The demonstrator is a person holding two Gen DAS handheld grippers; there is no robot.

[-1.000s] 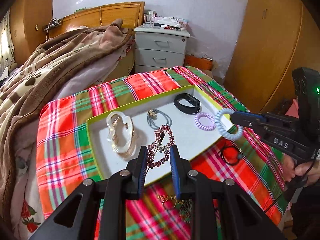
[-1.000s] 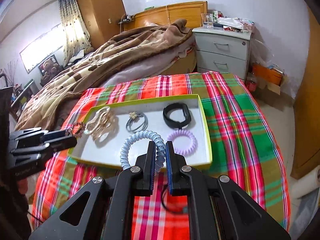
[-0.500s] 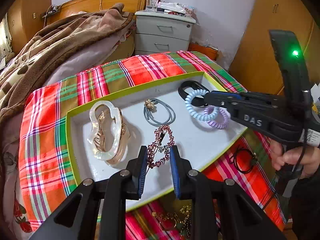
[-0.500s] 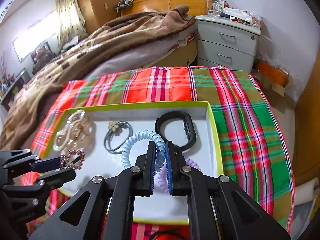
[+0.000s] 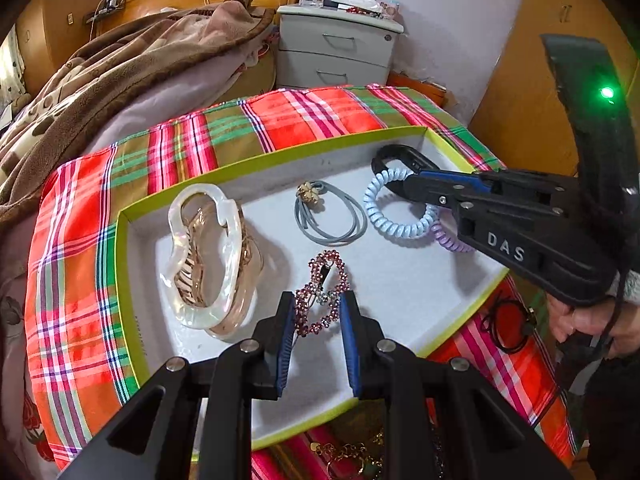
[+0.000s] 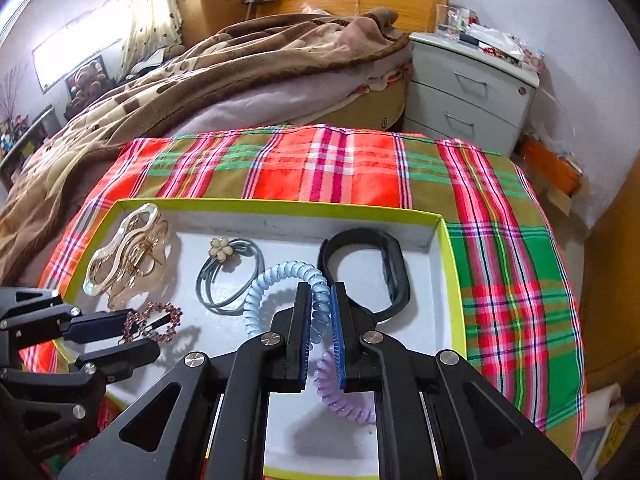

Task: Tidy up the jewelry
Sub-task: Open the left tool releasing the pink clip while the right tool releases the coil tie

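A plaid cloth (image 5: 288, 120) covers the surface. On it sits a shallow box (image 5: 124, 264) with a lime-green rim. Just beside the box's right edge a black hair tie (image 5: 508, 326) lies on the cloth, and a gold chain (image 5: 348, 456) lies by the box's near edge.

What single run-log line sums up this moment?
left tongs: shut on rhinestone hair clip | right tongs: shut on blue spiral hair tie | both over tray | unreleased

Bright daylight from window (image 6: 76, 56), soft shadows, strong fisheye bending, dark vignetted corners
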